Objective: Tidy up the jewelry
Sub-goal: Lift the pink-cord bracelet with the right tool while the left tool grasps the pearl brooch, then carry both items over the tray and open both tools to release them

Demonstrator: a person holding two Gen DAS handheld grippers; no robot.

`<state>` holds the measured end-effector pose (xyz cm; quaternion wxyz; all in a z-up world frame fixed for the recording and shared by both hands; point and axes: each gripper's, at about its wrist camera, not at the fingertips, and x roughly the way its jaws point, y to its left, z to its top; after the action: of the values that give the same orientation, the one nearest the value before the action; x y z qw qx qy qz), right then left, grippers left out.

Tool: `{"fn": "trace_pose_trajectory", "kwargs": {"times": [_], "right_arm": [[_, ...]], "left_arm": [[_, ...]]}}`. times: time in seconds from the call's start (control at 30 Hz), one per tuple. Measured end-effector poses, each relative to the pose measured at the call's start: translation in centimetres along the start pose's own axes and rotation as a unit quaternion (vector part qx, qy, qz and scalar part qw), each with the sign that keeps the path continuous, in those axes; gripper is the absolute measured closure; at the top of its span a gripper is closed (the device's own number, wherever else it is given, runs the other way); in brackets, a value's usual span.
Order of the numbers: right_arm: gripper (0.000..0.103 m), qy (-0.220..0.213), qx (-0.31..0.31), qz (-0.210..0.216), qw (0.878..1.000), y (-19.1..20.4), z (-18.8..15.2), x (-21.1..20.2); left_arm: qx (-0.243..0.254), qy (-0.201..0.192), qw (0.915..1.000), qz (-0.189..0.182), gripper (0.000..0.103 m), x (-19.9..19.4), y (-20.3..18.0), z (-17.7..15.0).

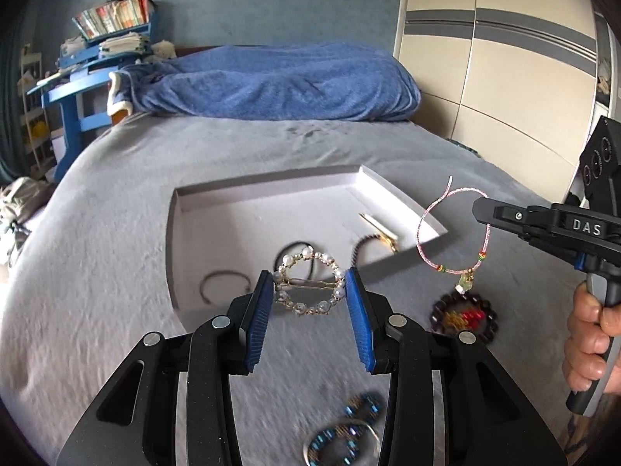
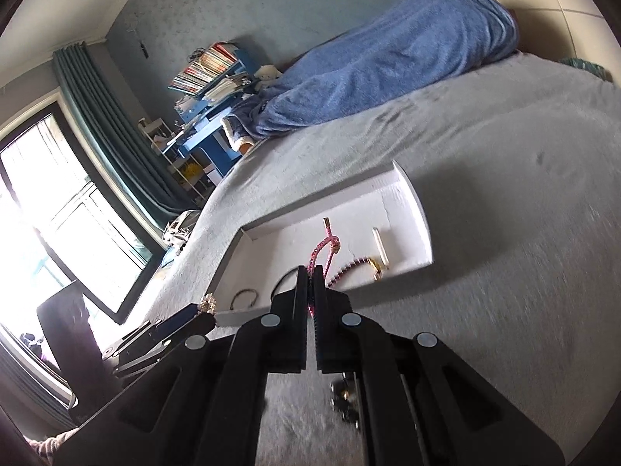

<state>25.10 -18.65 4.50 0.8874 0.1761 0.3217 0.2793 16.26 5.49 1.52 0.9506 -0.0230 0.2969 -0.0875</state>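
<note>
While both pieces are hanging clear of the bed (image 1: 116, 202), the left gripper (image 1: 309, 299) is holding the pearl ring hair clip (image 1: 308, 285) across its width, jaws part-open on the rim, pin lying crosswise. Beyond, the white tray (image 1: 271, 209) is lying straight ahead, nearer this hand. Rightward, the right gripper (image 2: 310, 275) is pinching the pink cord bracelet (image 1: 452, 233), jaws closed, loop dangling beside the tray's corner.

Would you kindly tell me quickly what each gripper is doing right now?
Left gripper: closed on the pearl ring hair clip, held above the white tray.
Right gripper: shut on the pink cord bracelet, which dangles from it.
</note>
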Motion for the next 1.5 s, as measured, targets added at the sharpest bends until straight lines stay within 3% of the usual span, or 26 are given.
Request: {"fn": "trace_pose_trajectory", "kwargs": {"times": [0.4, 0.73, 1.07, 1.27, 1.33, 1.4, 1.43, 1.5], "right_arm": [[0.100, -0.008, -0.019, 0.018, 1.000, 0.3, 3.1, 5.0], [0.100, 0.016, 0.003, 0.002, 1.000, -2.4, 4.5, 9.7], [0.100, 0.042, 0.015, -0.022, 0.999, -4.1, 4.3, 12.1], [0.100, 0.045, 0.031, -0.029, 0.998, -4.9, 4.2, 12.0], [0.099, 0.046, 0.036, -0.029, 0.998, -5.0, 4.2, 11.9], [0.098, 0.044, 0.037, -0.030, 0.998, -5.1, 4.2, 11.8], [0.095, 0.043, 0.039, -0.030, 0.998, -5.2, 4.3, 11.7], [0.088, 0.040, 0.040, -0.030, 0.998, -5.2, 4.3, 11.5]], "left_arm": [[-0.026, -0.004, 0.9994, 0.021, 0.063, 4.4, 3.4, 3.1], [-0.039, 0.035, 0.9978, 0.040, 0.063, 9.0, 5.6, 4.3], [-0.062, 0.091, 0.9925, 0.053, 0.063, 11.4, 7.1, 3.5], [-0.060, 0.089, 0.9927, 0.056, 0.063, 11.4, 7.1, 3.3], [-0.060, 0.084, 0.9932, 0.053, 0.061, 11.2, 7.0, 3.2], [-0.059, 0.080, 0.9936, 0.052, 0.053, 11.1, 6.9, 3.2], [-0.055, 0.078, 0.9940, 0.054, 0.044, 11.0, 6.7, 3.2], [-0.048, 0.073, 0.9949, 0.050, 0.038, 10.9, 6.3, 3.1]]}}
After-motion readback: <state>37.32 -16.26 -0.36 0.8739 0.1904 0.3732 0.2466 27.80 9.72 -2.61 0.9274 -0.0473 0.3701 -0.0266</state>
